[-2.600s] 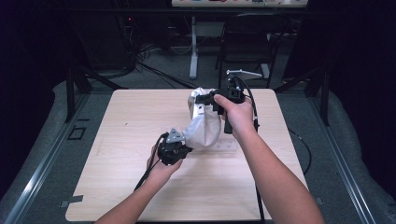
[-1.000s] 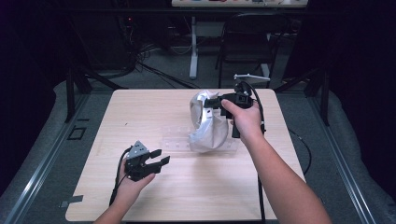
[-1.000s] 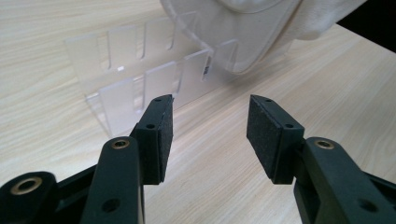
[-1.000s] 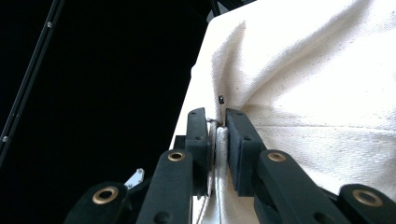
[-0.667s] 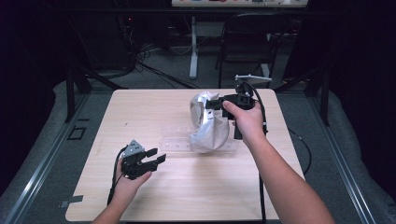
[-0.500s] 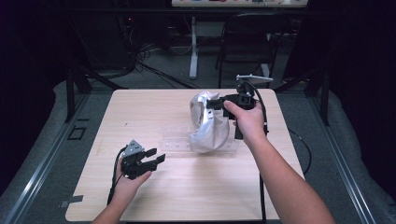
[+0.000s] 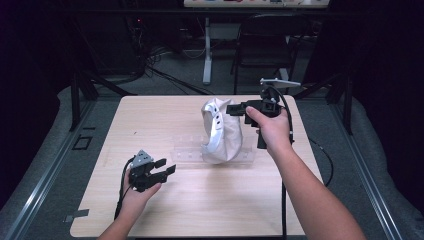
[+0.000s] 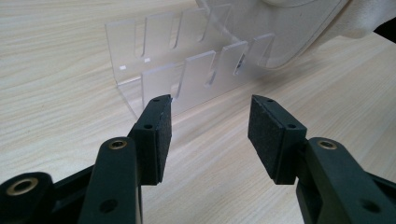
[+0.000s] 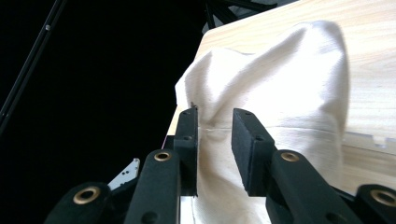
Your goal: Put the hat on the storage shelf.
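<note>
**Right jaws let go of the cloth bag over the rack**

Now the right gripper (image 7: 234, 108) has just been opening: its jaws stand a little apart with a fold of the white cloth bag (image 7: 222, 132) between them, and in the right gripper view the pads (image 9: 246, 150) no longer pinch the fabric. My reading is that the bag is being released where it stands, draped upright over the clear slotted rack (image 7: 187, 151) near the table's (image 7: 150, 115) far middle.

Since a second ago the left gripper (image 7: 162, 170) has barely shifted. It hangs wide and empty near the front left, well apart from the bag.

From above, the rack is a faint outline. The left gripper view shows its slotted walls (image 8: 187, 70) clearly, with the bag's edge (image 8: 299, 28) resting over the far slots.
</note>
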### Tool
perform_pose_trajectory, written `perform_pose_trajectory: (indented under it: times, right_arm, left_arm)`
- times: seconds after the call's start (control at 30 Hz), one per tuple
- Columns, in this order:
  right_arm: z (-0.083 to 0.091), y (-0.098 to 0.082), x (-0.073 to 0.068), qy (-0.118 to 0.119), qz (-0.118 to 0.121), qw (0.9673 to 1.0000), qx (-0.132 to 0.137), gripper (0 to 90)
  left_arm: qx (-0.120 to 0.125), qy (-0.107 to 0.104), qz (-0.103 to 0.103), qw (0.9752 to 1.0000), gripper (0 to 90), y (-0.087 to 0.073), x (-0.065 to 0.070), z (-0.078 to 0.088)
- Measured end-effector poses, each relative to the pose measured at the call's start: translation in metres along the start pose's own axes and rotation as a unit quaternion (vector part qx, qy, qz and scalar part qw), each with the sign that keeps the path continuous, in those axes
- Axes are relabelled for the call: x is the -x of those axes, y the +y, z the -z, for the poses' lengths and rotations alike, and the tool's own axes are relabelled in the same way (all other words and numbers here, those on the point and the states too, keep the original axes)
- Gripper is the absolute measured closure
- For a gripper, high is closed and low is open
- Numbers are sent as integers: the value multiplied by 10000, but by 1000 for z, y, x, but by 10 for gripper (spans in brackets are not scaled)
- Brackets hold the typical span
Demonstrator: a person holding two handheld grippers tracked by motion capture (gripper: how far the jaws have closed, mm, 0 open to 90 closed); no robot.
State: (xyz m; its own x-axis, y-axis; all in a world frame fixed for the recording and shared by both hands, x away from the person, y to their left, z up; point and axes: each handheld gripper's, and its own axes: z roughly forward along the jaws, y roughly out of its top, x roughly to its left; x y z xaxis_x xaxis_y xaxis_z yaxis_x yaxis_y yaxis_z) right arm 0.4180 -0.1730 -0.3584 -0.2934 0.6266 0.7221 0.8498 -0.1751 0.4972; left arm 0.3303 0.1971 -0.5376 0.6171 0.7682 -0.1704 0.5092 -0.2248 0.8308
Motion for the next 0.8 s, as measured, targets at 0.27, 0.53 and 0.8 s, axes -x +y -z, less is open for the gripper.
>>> perform_pose_trajectory:
  times: [0.27, 0.53, 0.8]
  right_arm:
    - [12, 2, 7, -131, 69, 9999, 80, 709]
    - [17, -1, 10, -235, 102, 9996, 102, 704]
    - [22, -9, 13, -542, 455, 9973, 203, 690]
  left_arm:
    - [22, 16, 22, 10000, 495, -1, -1, -1]
    - [-14, 26, 17, 10000, 494, -2, 0, -2]
    - [-6, 22, 21, 10000, 494, -2, 0, -2]
